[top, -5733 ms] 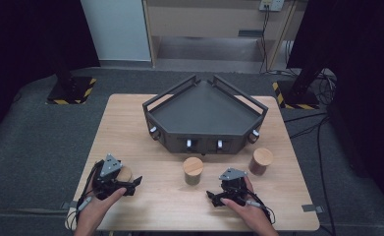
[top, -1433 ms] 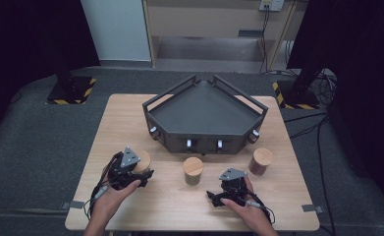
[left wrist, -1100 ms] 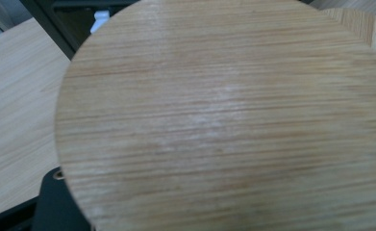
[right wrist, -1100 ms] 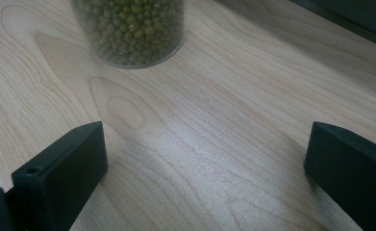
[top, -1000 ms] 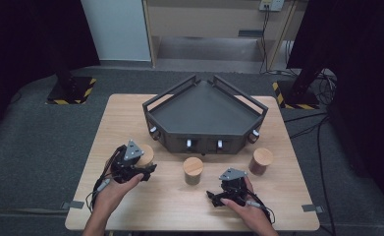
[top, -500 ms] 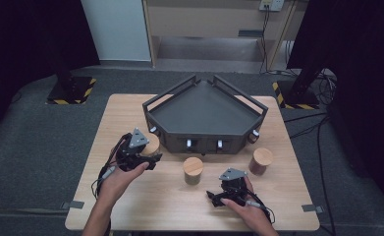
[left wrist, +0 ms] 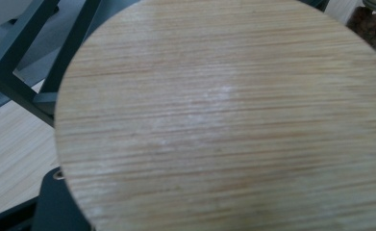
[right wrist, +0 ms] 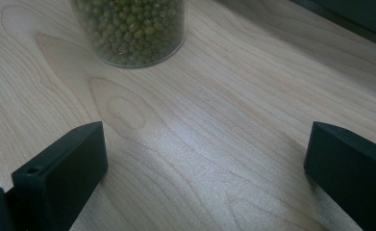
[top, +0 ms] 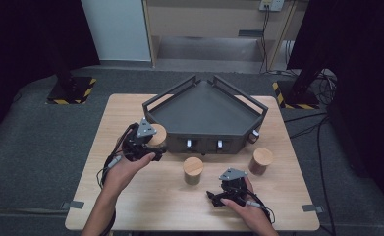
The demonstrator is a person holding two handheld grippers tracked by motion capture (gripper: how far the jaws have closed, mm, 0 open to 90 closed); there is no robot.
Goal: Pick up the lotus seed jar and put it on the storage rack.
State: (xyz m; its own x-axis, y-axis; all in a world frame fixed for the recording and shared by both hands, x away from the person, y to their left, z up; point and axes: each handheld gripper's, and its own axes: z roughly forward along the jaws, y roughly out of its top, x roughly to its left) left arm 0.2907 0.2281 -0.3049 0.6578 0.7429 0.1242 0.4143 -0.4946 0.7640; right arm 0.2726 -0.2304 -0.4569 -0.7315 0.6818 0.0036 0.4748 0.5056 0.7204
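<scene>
My left tongs (top: 148, 143) are clenched on a wooden-lidded jar (top: 157, 134), lifted just beside the grey tray's (top: 152, 104) left rail. I should raise it clear of the rail, keep it upright, then lower it inside. My right tongs (top: 231, 189) rest released on the surface (top: 111, 128).

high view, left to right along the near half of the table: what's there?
Left claw shut on a wooden-lidded jar → lidded jar mid-table → right claw, open, resting on the table → lidded jar at right.
</scene>
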